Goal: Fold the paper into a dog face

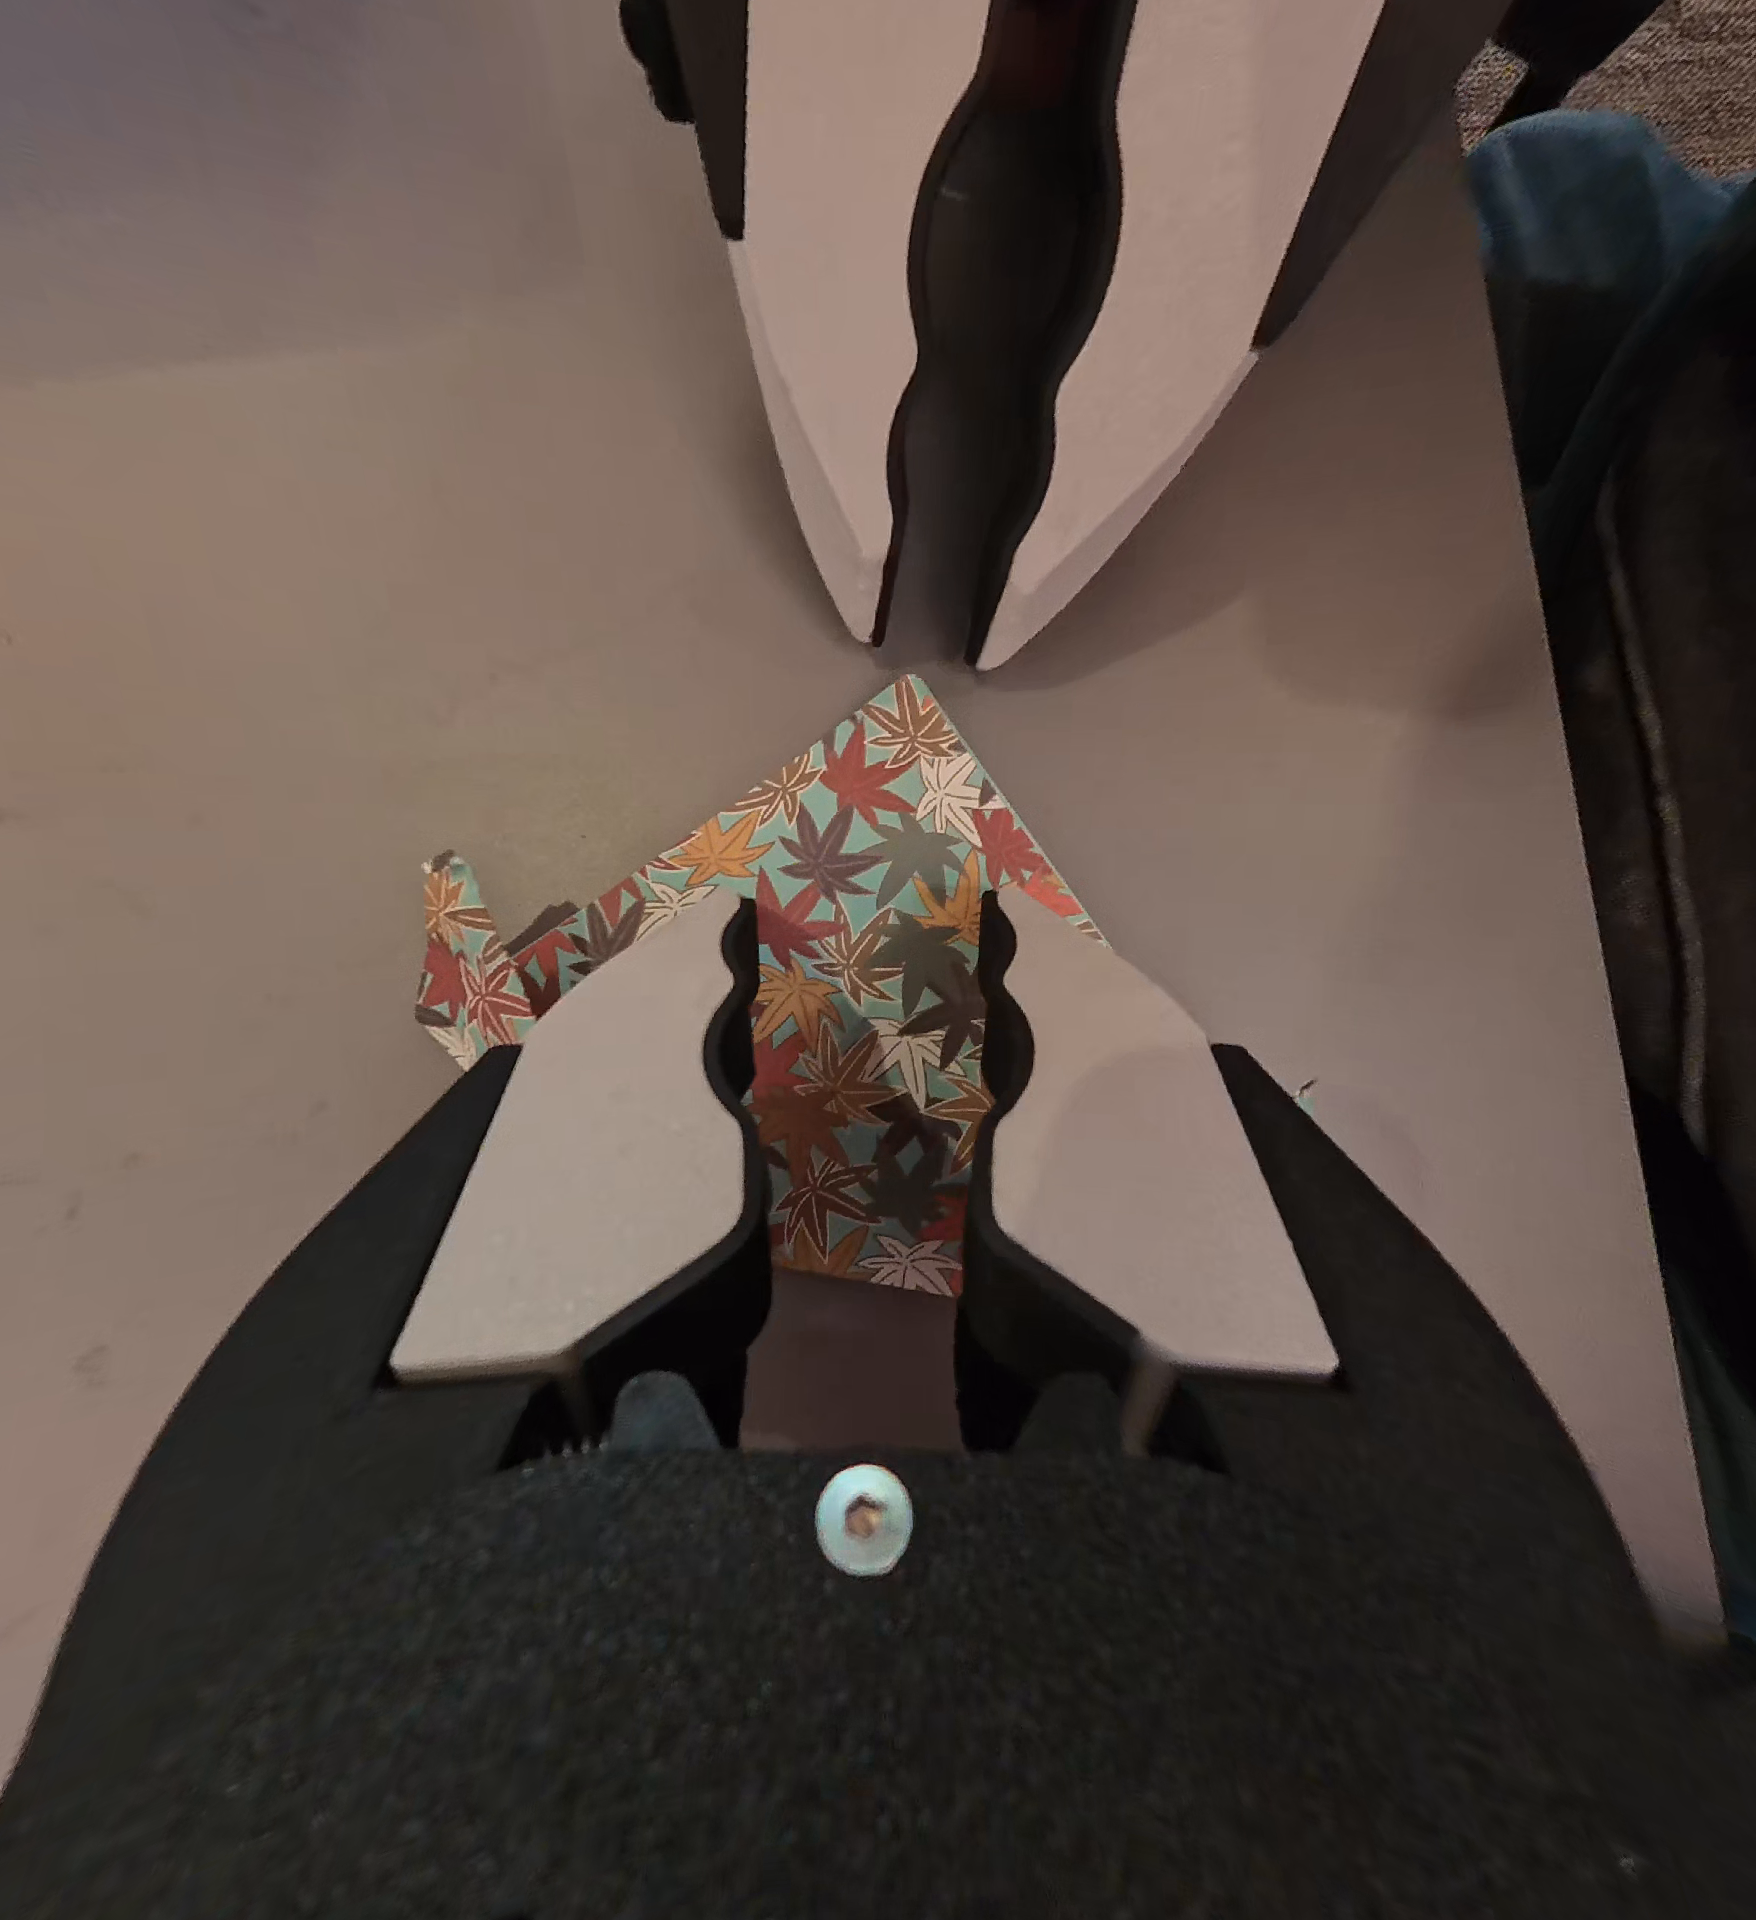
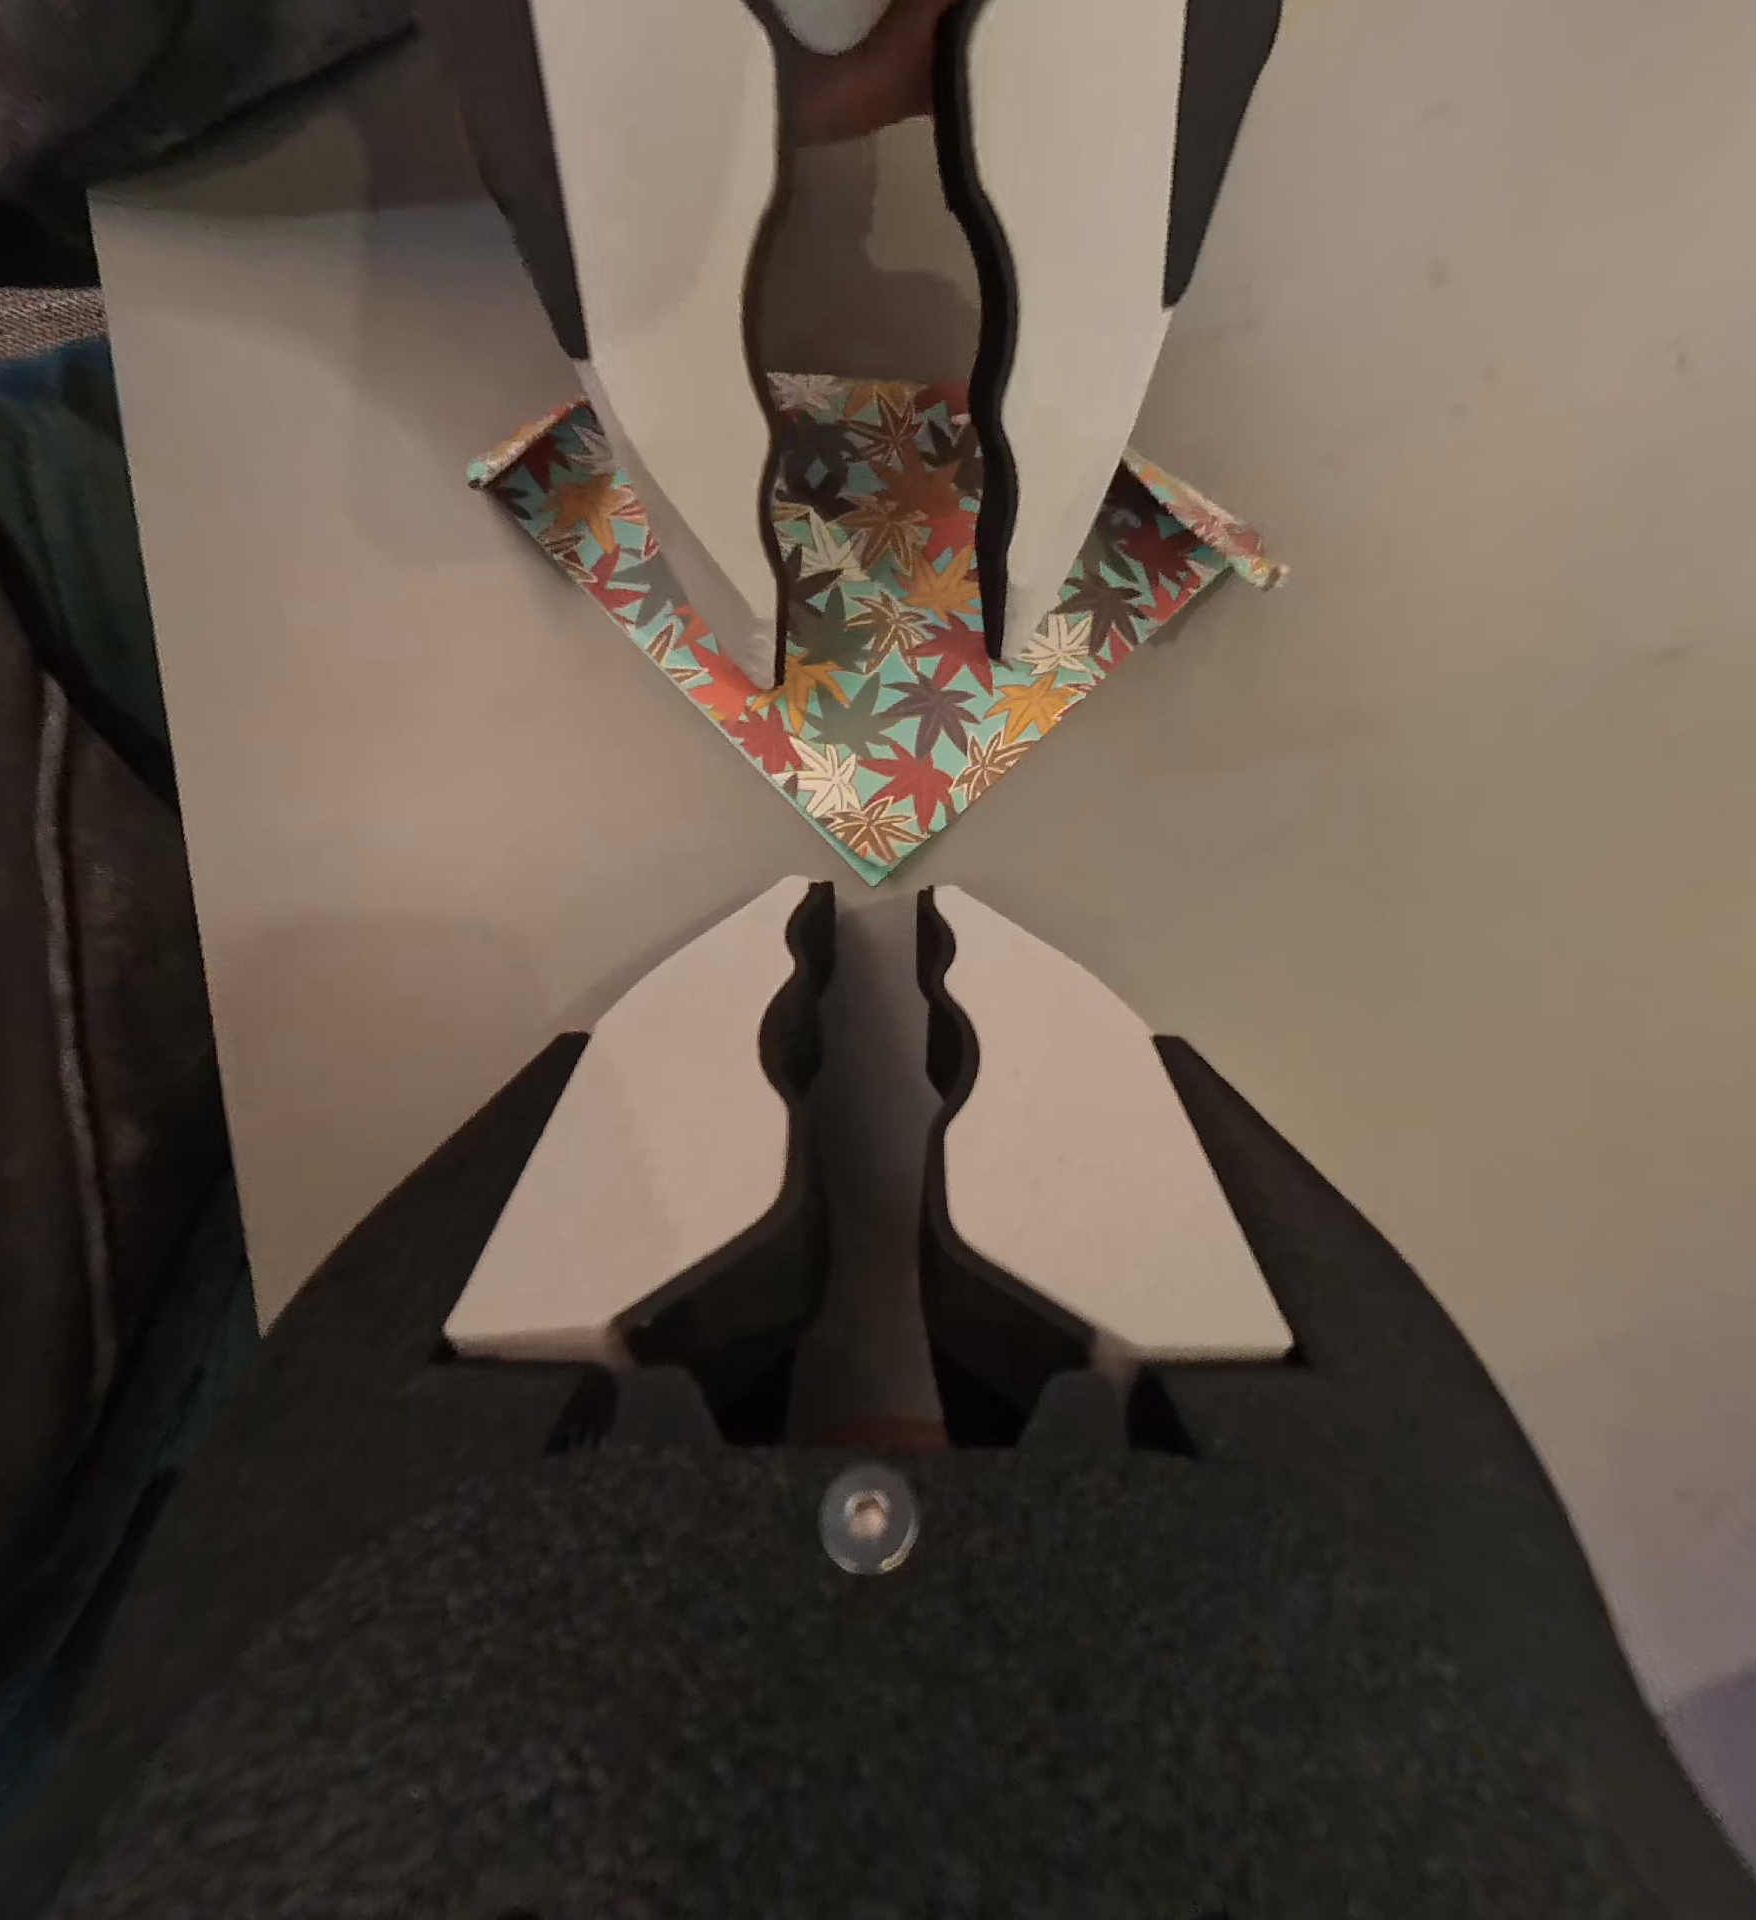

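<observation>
The paper (image 1: 853, 831) is a folded triangle with a coloured leaf print on teal, lying on the pale table (image 1: 230, 623). Its tip points at my right gripper (image 1: 926, 649). A small folded flap (image 1: 458, 966) stands up at its left corner. My left gripper (image 1: 869, 914) is open, its fingers spread over the middle of the paper with nothing between them. In the right wrist view the paper (image 2: 884, 748) shows both corner flaps (image 2: 531, 457) (image 2: 1227, 530), with the left gripper (image 2: 889, 665) on it. My right gripper (image 2: 874, 894) is narrowly open and empty, just short of the tip.
The table edge (image 1: 1508, 935) runs close on the right of the left wrist view, with dark teal and black fabric (image 1: 1705, 727) beyond it. The same edge and fabric (image 2: 32, 935) lie on the left of the right wrist view. My hands' fingertips stand some 5 cm from each other. Between my left fingertips and the small folded flap (image 1: 458, 966) there is roughly 5 cm. It turns up in the right wrist view (image 2: 1235, 543) as well.
</observation>
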